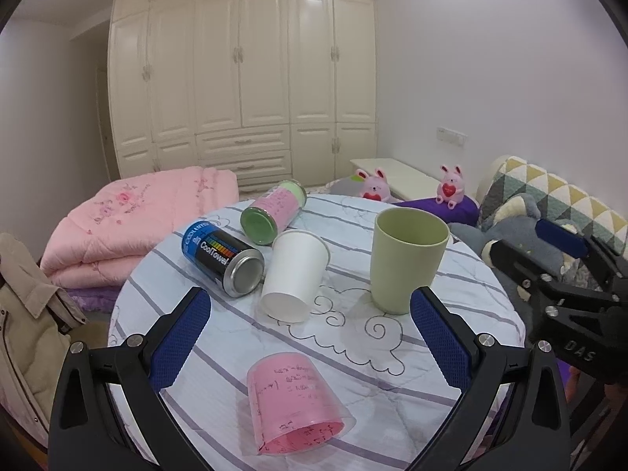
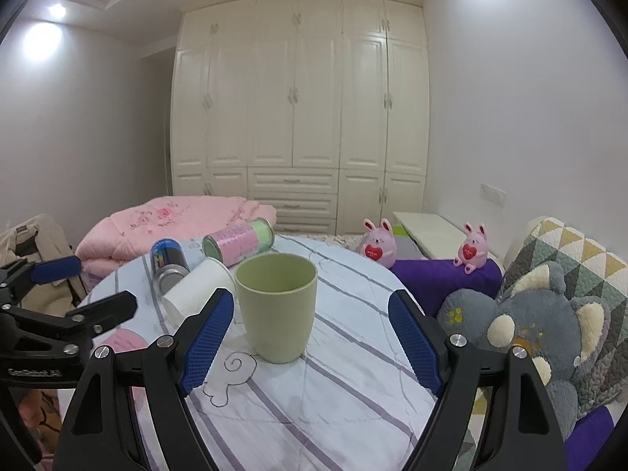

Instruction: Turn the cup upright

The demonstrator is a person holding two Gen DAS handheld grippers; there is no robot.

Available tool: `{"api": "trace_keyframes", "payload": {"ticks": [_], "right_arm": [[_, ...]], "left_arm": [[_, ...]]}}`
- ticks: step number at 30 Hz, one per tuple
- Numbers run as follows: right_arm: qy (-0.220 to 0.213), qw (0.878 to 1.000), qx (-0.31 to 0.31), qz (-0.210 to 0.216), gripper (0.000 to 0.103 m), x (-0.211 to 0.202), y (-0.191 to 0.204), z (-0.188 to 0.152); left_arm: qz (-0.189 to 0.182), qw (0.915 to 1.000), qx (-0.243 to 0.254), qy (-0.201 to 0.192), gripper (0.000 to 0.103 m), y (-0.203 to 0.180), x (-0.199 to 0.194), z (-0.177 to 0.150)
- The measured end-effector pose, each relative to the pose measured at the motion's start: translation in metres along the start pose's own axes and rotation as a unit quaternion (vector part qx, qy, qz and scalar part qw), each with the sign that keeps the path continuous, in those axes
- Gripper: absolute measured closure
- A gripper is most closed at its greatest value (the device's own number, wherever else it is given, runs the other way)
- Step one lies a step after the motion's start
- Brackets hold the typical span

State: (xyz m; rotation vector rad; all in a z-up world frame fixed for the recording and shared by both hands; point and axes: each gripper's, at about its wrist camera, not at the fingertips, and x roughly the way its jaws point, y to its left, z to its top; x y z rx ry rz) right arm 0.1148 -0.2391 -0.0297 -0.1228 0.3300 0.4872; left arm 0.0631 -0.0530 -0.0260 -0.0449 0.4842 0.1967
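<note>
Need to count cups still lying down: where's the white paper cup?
In the left wrist view, the white paper cup lies on its side mid-table, between the CoolTowel can and the upright green cup.

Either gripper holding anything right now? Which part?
Nothing held. Left gripper and right gripper are both open; the green cup stands free.

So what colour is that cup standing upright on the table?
Pale green, plain all over. The upright cup shows best in the right wrist view.

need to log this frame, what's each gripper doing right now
Left gripper: open, holding nothing, above the table.
Right gripper: open, holding nothing; the upright green cup stands between its fingers, untouched.
</note>
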Motion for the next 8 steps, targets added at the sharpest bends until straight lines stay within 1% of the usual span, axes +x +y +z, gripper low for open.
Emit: {"api": "trace_keyframes", "payload": {"ticks": [3, 6, 8], "right_arm": [[0.016, 1.000, 0.005, -0.004, 0.021, 0.006, -0.001, -0.002], [0.035, 0.999, 0.012, -0.009, 0.021, 0.016, -0.003, -0.004], [0.048, 0.999, 0.017, -0.009, 0.021, 0.022, -0.004, -0.006]], "left_arm": [[-0.006, 1.0000, -0.003, 0.003, 0.000, 0.000, 0.001, 0.000], [-0.001, 1.0000, 0.001, 0.004, 0.000, 0.000, 0.003, 0.000], [-0.004, 1.0000, 0.000, 0.005, 0.000, 0.000, 0.004, 0.000]]}}
